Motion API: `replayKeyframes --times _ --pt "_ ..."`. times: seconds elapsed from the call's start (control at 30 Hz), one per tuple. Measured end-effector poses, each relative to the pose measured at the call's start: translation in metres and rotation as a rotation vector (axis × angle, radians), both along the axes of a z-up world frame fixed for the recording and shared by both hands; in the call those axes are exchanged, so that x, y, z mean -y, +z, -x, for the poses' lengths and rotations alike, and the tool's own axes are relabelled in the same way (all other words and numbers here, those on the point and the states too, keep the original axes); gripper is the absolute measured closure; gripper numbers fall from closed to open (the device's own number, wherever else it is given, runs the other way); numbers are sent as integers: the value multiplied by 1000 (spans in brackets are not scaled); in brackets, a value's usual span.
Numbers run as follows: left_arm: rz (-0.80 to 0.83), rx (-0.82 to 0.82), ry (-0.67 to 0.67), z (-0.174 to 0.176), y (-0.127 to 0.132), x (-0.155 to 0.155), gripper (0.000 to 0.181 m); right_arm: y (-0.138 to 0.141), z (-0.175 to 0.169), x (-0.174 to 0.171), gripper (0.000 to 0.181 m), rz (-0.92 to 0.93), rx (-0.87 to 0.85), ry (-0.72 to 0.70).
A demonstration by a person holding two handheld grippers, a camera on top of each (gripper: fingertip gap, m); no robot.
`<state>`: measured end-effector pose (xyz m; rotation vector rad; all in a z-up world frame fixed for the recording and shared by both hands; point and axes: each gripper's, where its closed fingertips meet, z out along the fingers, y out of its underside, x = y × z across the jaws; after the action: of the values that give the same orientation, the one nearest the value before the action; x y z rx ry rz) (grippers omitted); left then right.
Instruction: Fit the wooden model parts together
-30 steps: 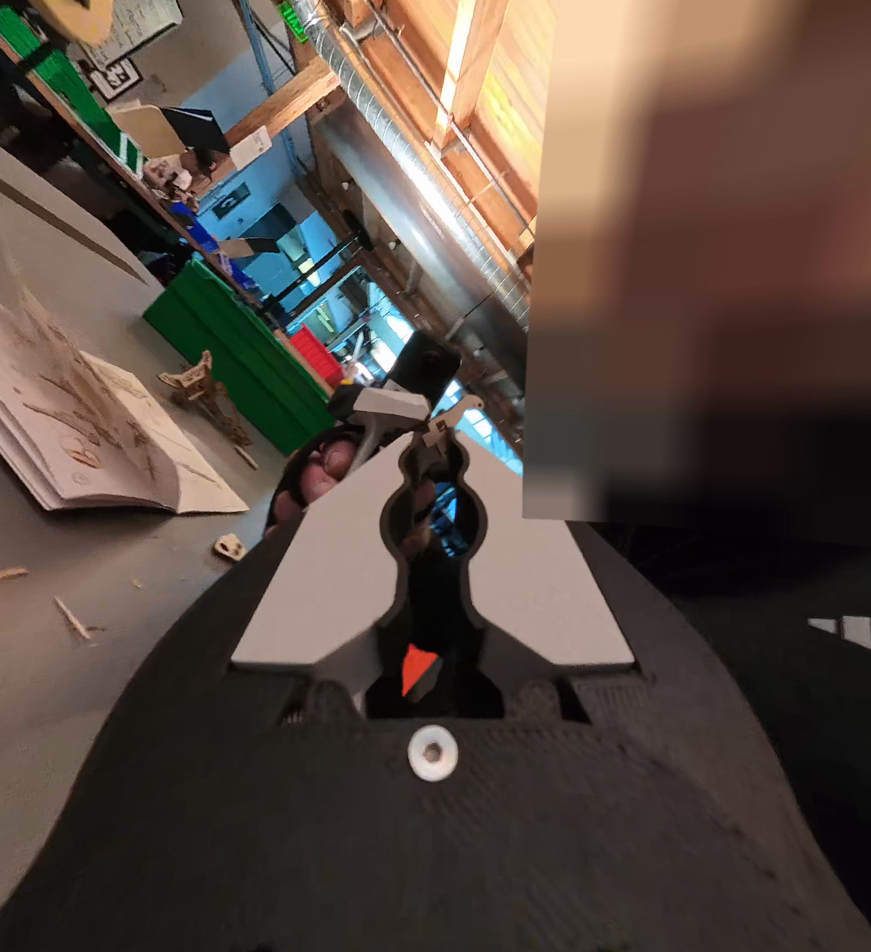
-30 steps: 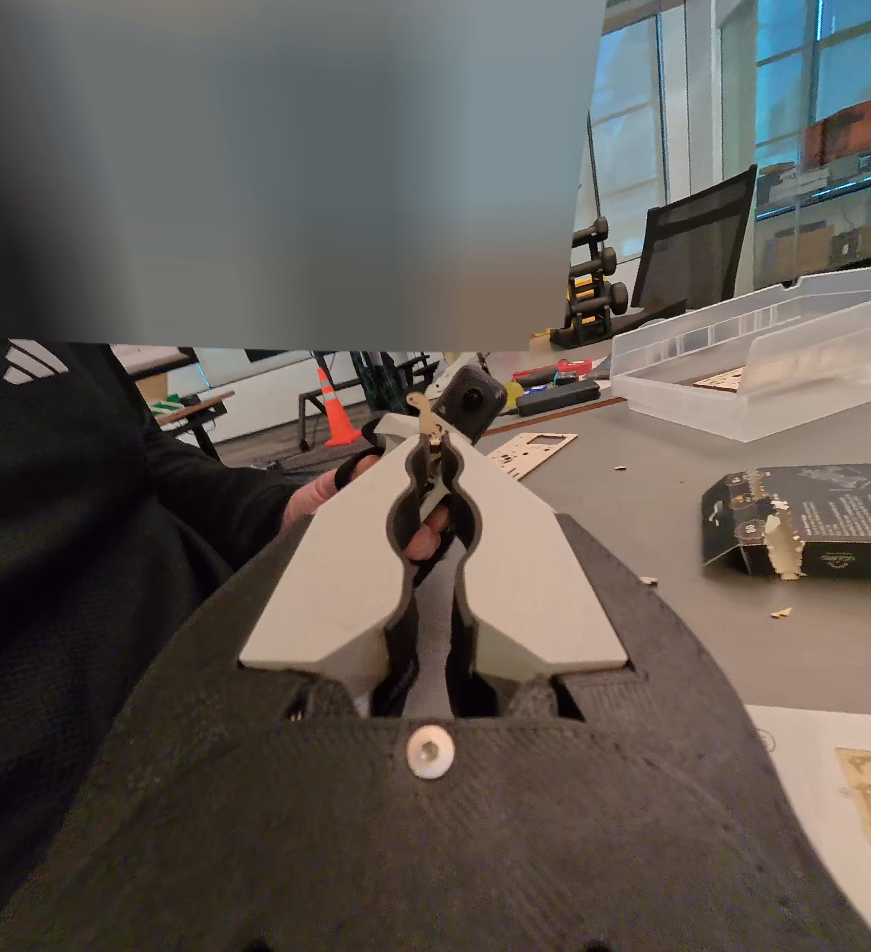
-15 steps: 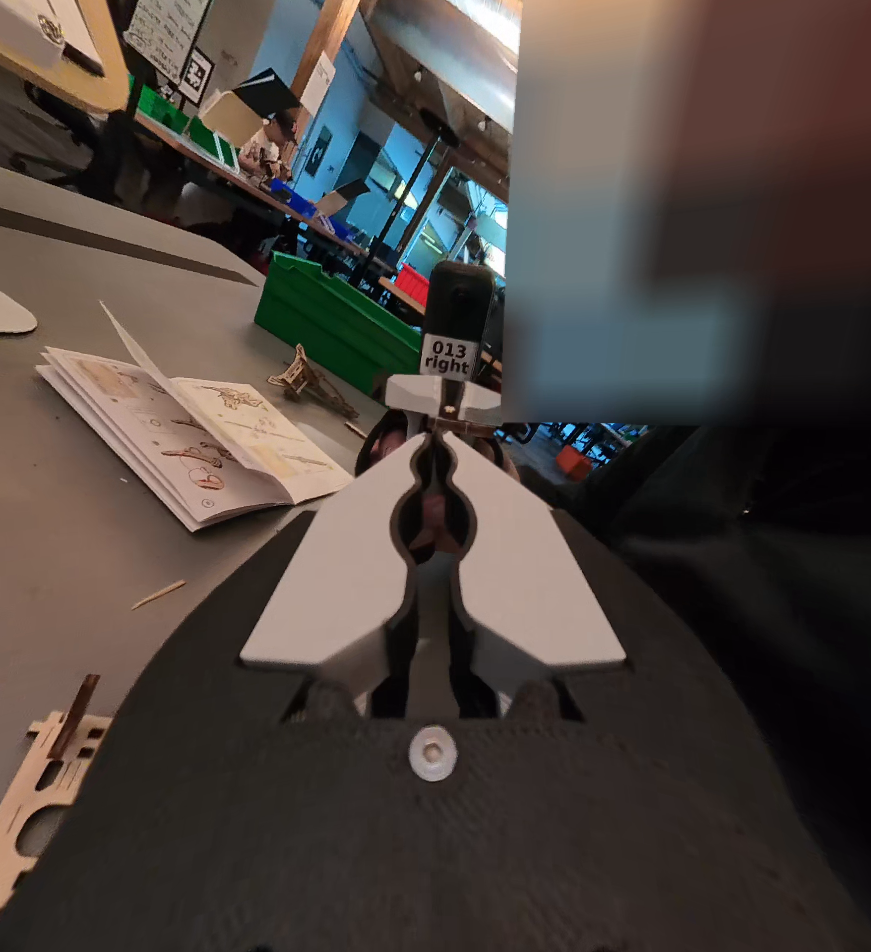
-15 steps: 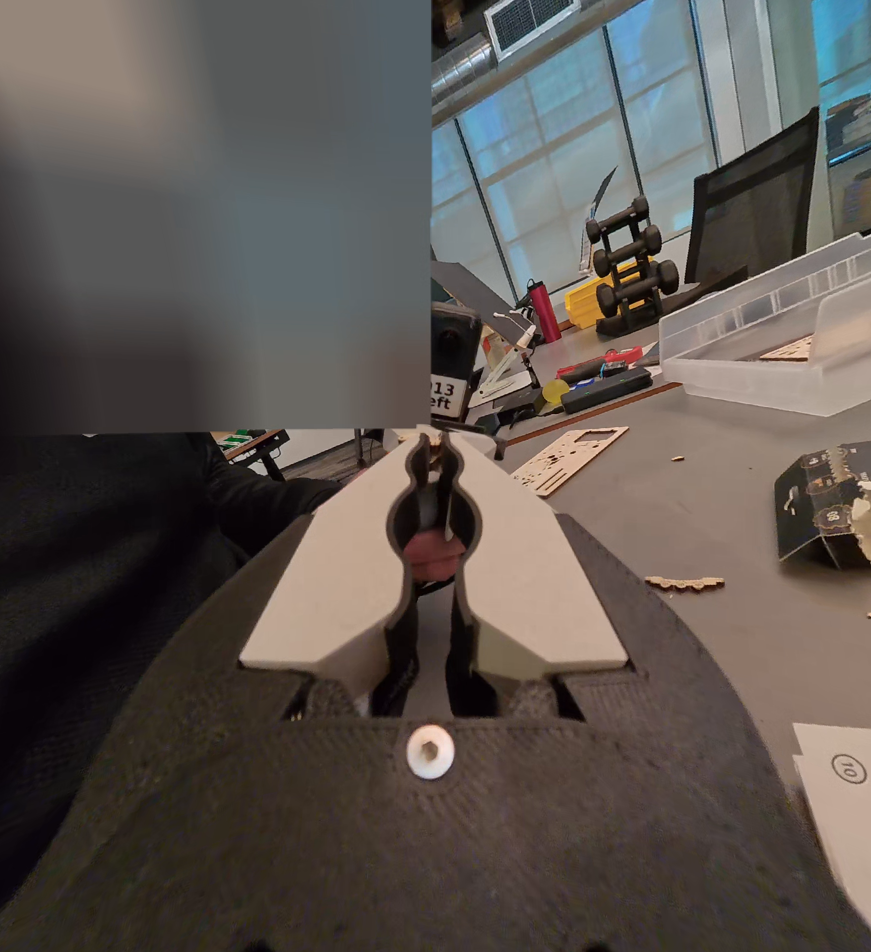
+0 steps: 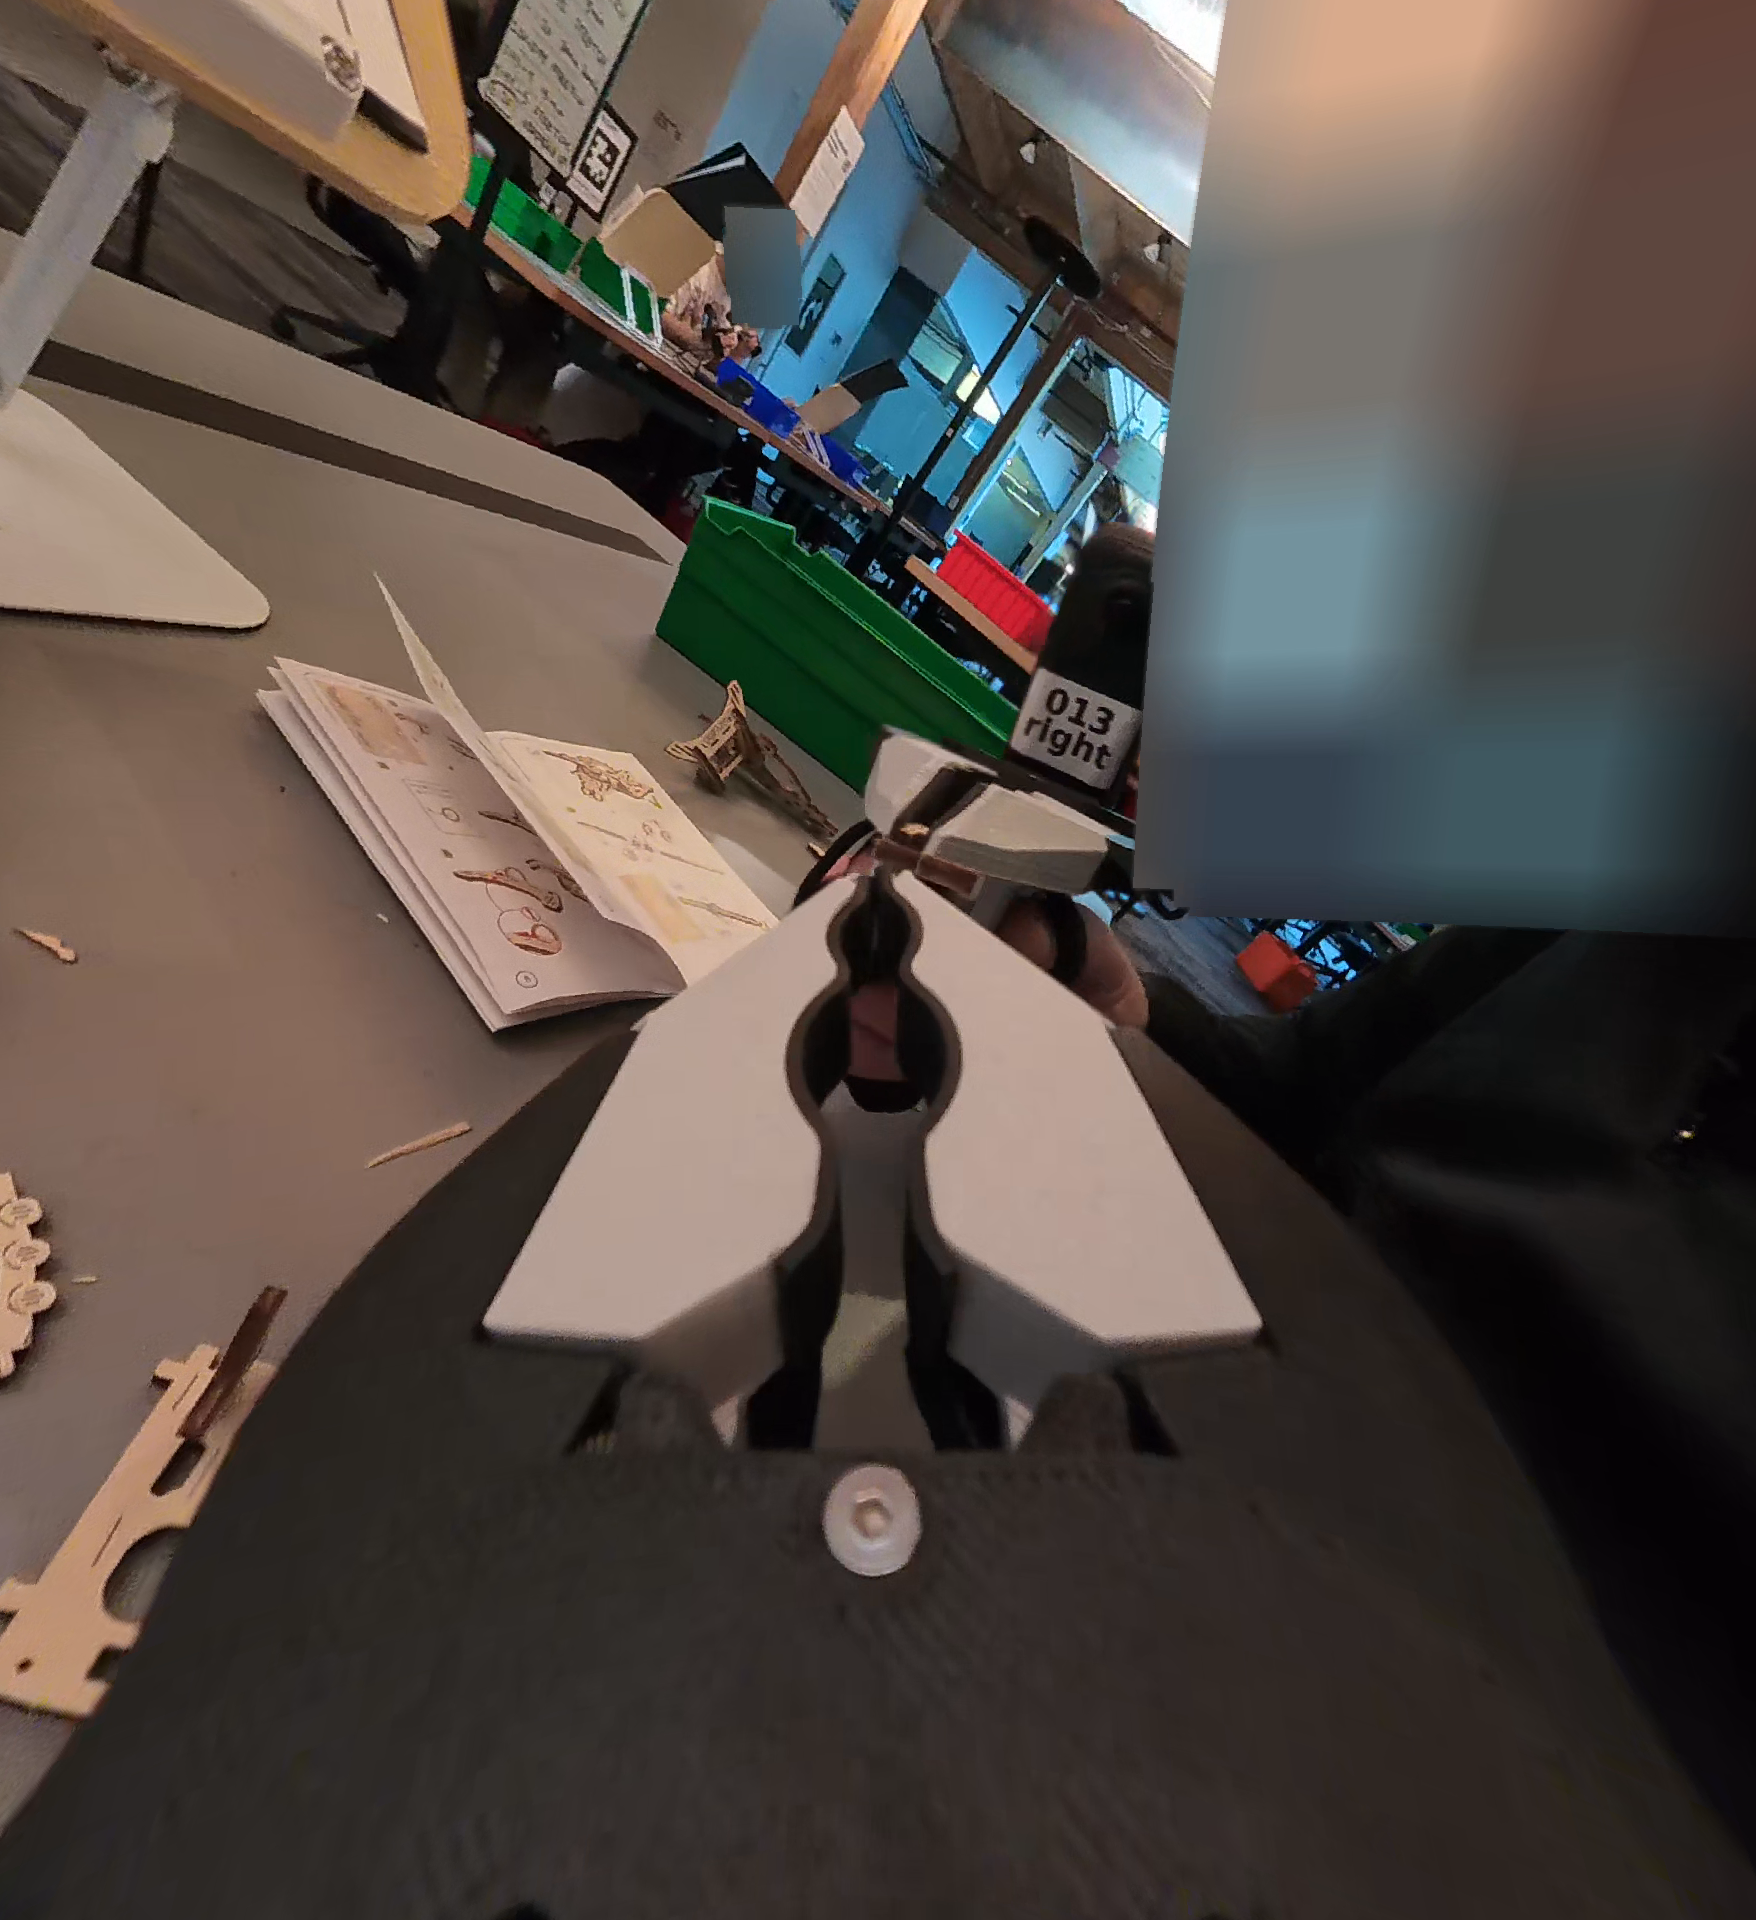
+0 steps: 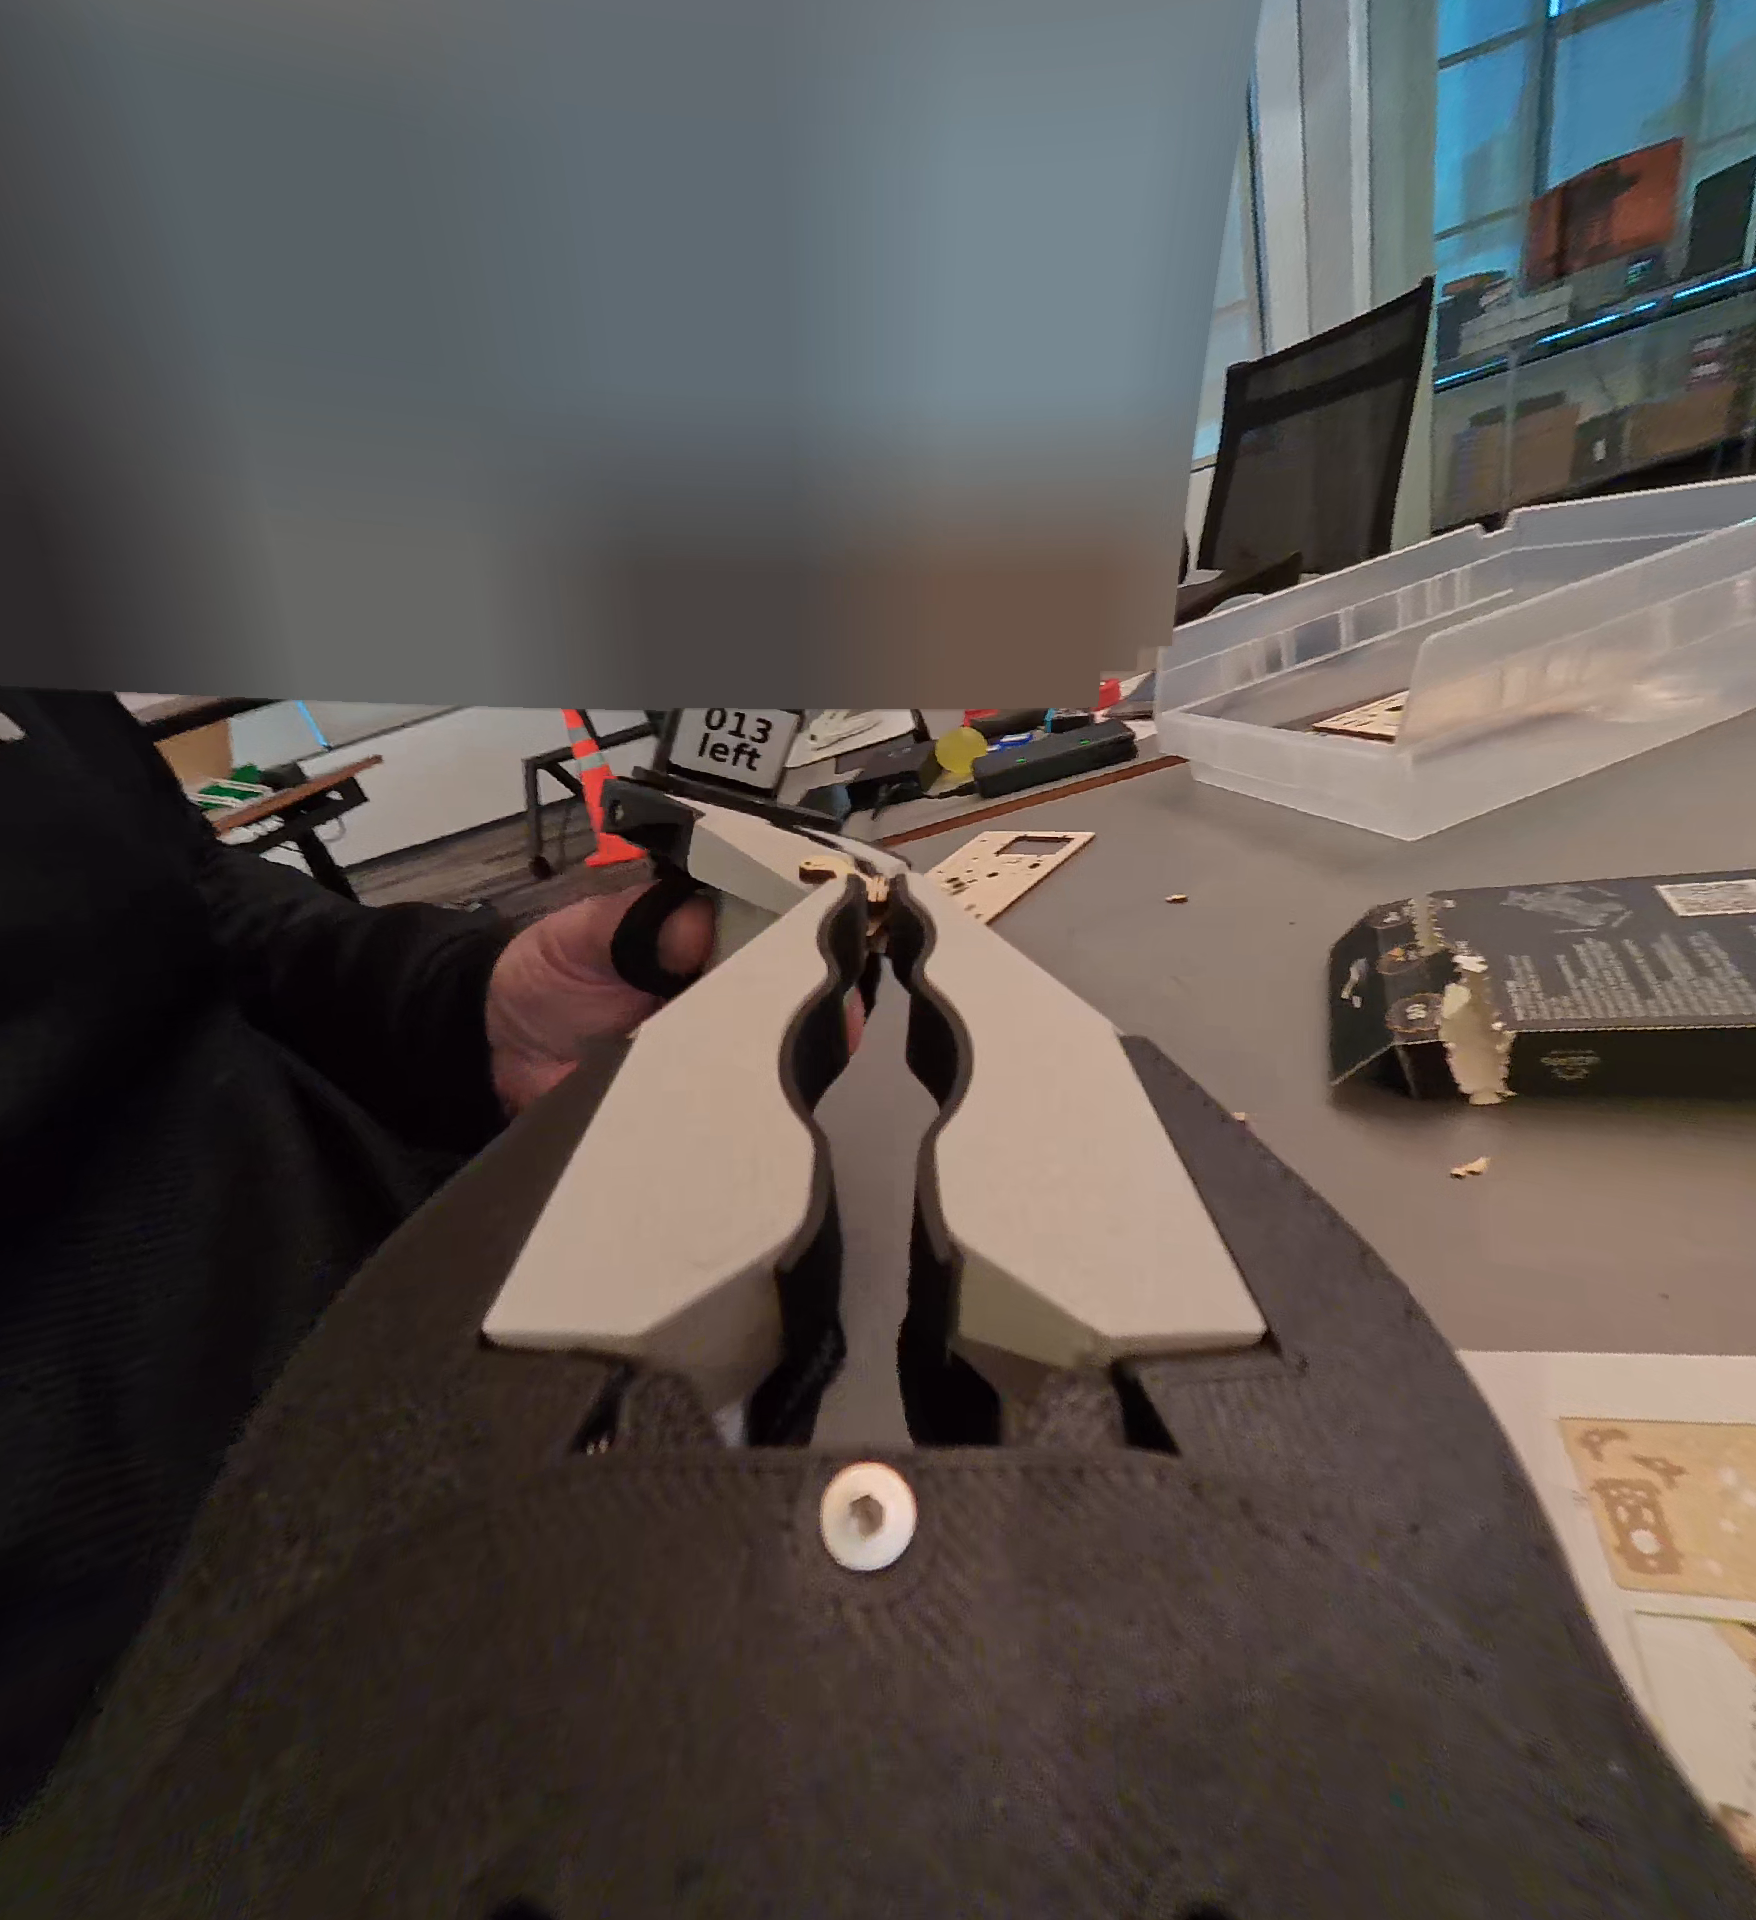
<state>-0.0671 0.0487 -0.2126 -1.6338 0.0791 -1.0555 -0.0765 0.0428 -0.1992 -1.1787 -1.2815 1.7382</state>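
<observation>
since the earlier frame both grippers have been tilted; the left gripper and right gripper are each clamped on a small pale wooden part, tips meeting, joining unfinished.

- The grey matte table carries an open white instruction booklet, a white flat stand base and a green plastic bin.
- Loose pale wooden cut-outs lie near its edge: a curved strip and a notched frame strip.
- Elsewhere on it lie a torn black cardboard box, clear plastic trays and a punched wooden sheet.
</observation>
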Motion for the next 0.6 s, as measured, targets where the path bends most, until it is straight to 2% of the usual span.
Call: replayKeyframes --times 0.33,0.4,0.43,0.6 --pt "37 178 -28 4 -2 -1 180 -4 2 -3 180 -120 -6 -78" --pt "9 235 -49 5 5 1 169 -4 2 -5 180 -125 -5 -89" --pt "-3 258 -55 6 9 1 169 -6 1 -6 180 -130 1 -89" --pt "12 241 -63 1 5 -2 172 -10 2 -1 180 -117 -4 -74"
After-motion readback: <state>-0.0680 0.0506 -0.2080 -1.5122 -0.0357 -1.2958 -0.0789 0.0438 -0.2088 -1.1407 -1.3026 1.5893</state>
